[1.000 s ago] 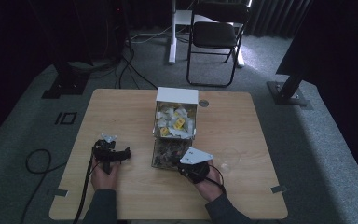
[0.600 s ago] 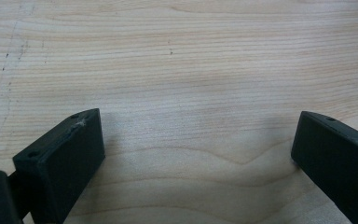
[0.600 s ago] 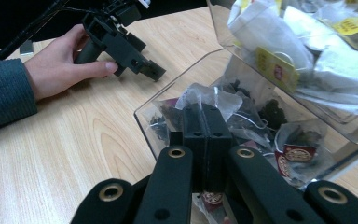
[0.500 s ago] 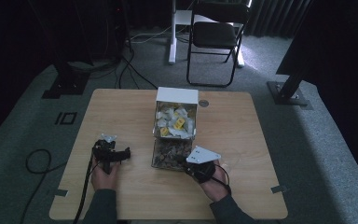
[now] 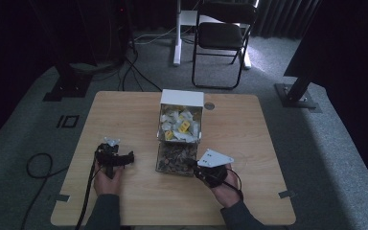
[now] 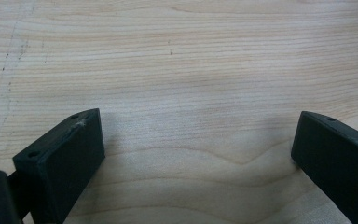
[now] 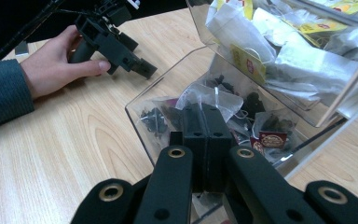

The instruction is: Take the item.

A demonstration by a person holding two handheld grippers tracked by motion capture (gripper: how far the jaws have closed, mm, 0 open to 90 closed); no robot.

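On a wooden desk [image 5: 124,115], the right tongs [image 7: 206,122] are pressed together inside the near clear bin [image 7: 142,123] of dark tea sachets [image 7: 272,135], seemingly gripping nothing. They could lift out empty or nudge the bin. The left tongs [image 6: 193,154] rest apart at left

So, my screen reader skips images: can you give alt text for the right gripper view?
The right gripper, jaws shut, points into a clear bin of dark tea packets. Beyond, the person's left hand holds the left gripper over the wooden table.
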